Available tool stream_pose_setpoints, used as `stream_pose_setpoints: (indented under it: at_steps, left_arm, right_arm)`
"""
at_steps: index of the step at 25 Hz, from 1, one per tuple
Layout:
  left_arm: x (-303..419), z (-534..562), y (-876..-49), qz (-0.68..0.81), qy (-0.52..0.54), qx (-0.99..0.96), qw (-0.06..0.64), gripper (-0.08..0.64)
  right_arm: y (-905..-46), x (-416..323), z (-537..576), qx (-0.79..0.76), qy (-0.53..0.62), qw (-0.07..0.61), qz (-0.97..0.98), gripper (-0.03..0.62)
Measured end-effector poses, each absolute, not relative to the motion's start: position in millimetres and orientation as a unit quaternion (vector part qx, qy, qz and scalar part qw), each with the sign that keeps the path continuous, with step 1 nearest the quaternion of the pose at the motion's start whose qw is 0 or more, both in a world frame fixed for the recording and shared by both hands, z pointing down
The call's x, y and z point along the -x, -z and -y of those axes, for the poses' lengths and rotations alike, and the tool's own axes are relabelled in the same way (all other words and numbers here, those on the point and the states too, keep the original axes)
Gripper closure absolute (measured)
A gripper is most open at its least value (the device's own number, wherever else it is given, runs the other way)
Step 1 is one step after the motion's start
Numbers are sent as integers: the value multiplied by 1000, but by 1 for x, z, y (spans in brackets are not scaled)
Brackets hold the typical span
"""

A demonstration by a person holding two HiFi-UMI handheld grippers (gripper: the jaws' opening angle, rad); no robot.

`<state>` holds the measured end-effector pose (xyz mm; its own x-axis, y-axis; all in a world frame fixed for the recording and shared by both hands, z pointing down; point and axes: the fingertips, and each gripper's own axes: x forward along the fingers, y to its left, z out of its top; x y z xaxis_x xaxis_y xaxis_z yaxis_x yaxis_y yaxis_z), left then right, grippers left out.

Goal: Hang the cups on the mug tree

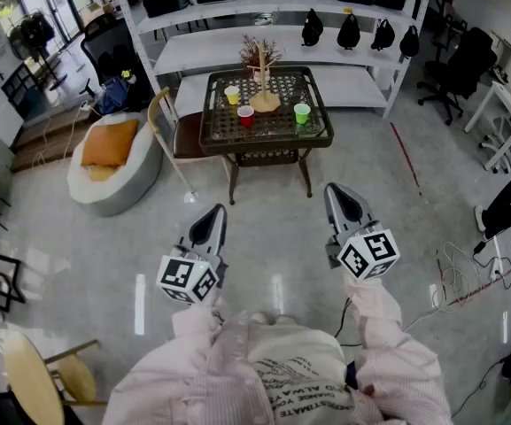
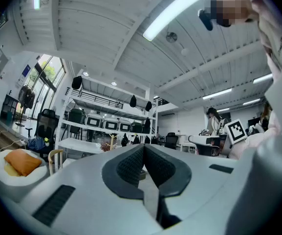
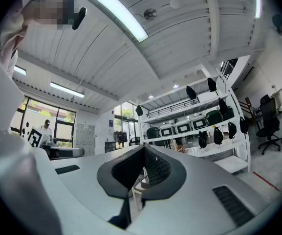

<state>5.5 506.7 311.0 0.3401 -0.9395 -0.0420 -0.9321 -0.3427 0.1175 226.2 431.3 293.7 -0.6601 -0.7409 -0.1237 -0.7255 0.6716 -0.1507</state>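
In the head view a dark lattice table (image 1: 317,131) stands ahead on the floor. On it a wooden mug tree (image 1: 263,82) rises from a round base, with a yellow cup (image 1: 232,95), a red cup (image 1: 246,115) and a green cup (image 1: 302,112) around it. My left gripper (image 1: 216,212) and right gripper (image 1: 338,191) are held low, well short of the table, both shut with nothing between the jaws. In the left gripper view the gripper (image 2: 143,148) points up toward the shelves; the right gripper (image 3: 144,148) in its own view does the same.
A wooden chair (image 1: 171,127) stands at the table's left, next to a white pouf with an orange cushion (image 1: 111,144). White shelving (image 1: 282,16) with bins and bags runs behind. An office chair (image 1: 454,69) and cables (image 1: 468,273) lie to the right.
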Motion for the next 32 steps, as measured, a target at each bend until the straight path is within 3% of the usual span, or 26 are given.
stream_pose_setpoints:
  at_steps: [18, 21, 27, 32]
  left_arm:
    - [-27, -519, -325, 574, 38, -816, 58, 561]
    - [-30, -523, -326, 577, 38, -813, 59, 561]
    - [-37, -523, -323, 582, 43, -810, 58, 561]
    - [-48, -522, -323, 579, 41, -812, 58, 561]
  right_arm:
    - [-321, -246, -428, 410, 84, 48, -907, 584]
    - [-328, -248, -427, 403, 109, 49, -907, 452]
    - [-332, -253, -424, 397, 115, 49, -909, 362]
    - [-334, -260, -420, 395, 114, 47, -910, 343]
